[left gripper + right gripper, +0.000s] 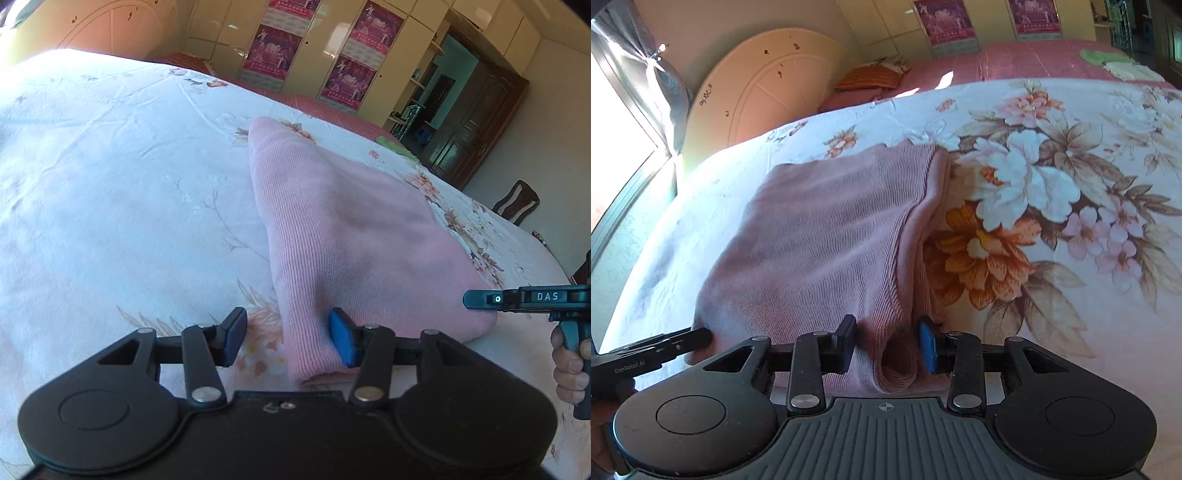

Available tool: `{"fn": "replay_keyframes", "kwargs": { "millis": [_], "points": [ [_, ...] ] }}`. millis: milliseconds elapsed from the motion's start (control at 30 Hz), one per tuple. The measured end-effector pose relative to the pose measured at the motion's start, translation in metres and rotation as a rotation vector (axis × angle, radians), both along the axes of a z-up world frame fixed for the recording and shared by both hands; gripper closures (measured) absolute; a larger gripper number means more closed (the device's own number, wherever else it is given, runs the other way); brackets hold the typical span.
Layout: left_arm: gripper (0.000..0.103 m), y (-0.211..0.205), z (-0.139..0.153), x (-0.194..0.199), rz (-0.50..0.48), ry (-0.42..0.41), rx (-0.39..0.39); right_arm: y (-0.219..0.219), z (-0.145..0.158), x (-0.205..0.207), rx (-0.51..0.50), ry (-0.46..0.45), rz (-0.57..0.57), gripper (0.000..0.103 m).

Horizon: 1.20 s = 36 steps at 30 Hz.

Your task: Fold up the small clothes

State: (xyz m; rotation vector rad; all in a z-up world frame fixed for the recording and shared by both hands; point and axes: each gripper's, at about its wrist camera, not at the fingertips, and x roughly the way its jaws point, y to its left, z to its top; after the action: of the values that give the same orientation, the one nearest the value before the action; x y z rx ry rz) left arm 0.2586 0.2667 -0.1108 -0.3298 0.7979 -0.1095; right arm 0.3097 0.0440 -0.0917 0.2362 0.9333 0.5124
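Observation:
A pink ribbed garment [354,236] lies folded on the floral bedsheet [110,184]. It also shows in the right wrist view [827,236]. My left gripper [288,338] is open, its jaws straddling the garment's near left corner, the right pad [341,341] against the cloth. My right gripper [888,345] is open around the garment's near right corner, where a folded edge bunches between the jaws. The right gripper's tip [480,298] shows at the right in the left wrist view; the left gripper's tip [690,338] shows at the left in the right wrist view.
The floral sheet [1052,206] covers the bed. A second bed with a pink cover [1015,59] and a pillow [871,75] stands behind. Wardrobes with posters [273,48], a dark door [476,122] and a chair [517,201] are beyond. A window [613,147] is at left.

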Motion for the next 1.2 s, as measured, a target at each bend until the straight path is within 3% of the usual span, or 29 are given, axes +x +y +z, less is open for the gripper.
{"fn": "replay_keyframes", "kwargs": {
  "millis": [33, 100, 200, 333, 400, 433, 467, 533, 567, 633, 733, 800, 833, 900, 933, 1033, 1200],
  "points": [
    [0.053, -0.002, 0.002, 0.000, 0.000, 0.004, 0.014, 0.003, -0.001, 0.000, -0.040, -0.010, -0.003, 0.090],
    [0.054, -0.010, 0.008, 0.001, -0.030, 0.017, 0.046, -0.001, 0.001, 0.001, -0.047, -0.006, -0.016, 0.091],
    [0.052, -0.023, 0.003, -0.002, -0.062, 0.033, 0.137, -0.004, -0.004, -0.005, -0.167, -0.029, -0.014, 0.092],
    [0.054, -0.021, 0.015, -0.012, -0.023, 0.012, 0.093, -0.010, 0.007, -0.017, -0.151, -0.042, -0.079, 0.084],
    [0.046, -0.024, 0.020, -0.023, -0.011, -0.011, 0.098, -0.007, 0.026, -0.035, -0.149, -0.139, -0.063, 0.084],
    [0.034, -0.026, 0.018, -0.025, 0.001, -0.001, 0.119, -0.002, 0.028, -0.041, -0.171, -0.158, -0.046, 0.084],
    [0.029, -0.028, 0.012, -0.025, 0.012, 0.013, 0.141, 0.002, 0.024, -0.042, -0.192, -0.149, -0.026, 0.084],
    [0.029, -0.031, 0.000, -0.026, 0.022, 0.028, 0.164, 0.010, 0.000, -0.038, -0.242, -0.077, -0.007, 0.084],
    [0.029, -0.034, 0.000, -0.027, 0.017, 0.023, 0.192, 0.008, -0.007, -0.038, -0.233, -0.082, -0.022, 0.081],
    [0.030, -0.042, 0.005, -0.029, 0.023, 0.032, 0.231, 0.006, -0.005, -0.039, -0.234, -0.069, -0.037, 0.077],
    [0.029, -0.047, 0.015, -0.043, 0.054, 0.015, 0.217, 0.001, 0.007, -0.050, -0.218, -0.077, -0.043, 0.077],
    [0.019, -0.055, 0.025, -0.058, 0.091, -0.004, 0.237, -0.002, 0.014, -0.064, -0.223, -0.090, -0.046, 0.076],
    [0.014, -0.059, 0.031, -0.066, 0.108, -0.011, 0.247, -0.004, 0.017, -0.072, -0.224, -0.094, -0.054, 0.072],
    [0.006, -0.073, 0.040, -0.084, 0.120, -0.026, 0.266, -0.011, 0.024, -0.092, -0.199, -0.106, -0.082, 0.018],
    [0.003, -0.083, 0.043, -0.093, 0.109, -0.023, 0.287, -0.015, 0.027, -0.104, -0.182, -0.131, -0.099, 0.001],
    [0.002, -0.111, 0.049, -0.118, 0.062, -0.020, 0.357, -0.026, 0.033, -0.138, -0.164, -0.154, -0.113, 0.000],
    [0.001, -0.141, 0.070, -0.158, 0.071, -0.073, 0.362, -0.046, 0.048, -0.192, -0.147, -0.172, -0.151, 0.000]
  ]
}}
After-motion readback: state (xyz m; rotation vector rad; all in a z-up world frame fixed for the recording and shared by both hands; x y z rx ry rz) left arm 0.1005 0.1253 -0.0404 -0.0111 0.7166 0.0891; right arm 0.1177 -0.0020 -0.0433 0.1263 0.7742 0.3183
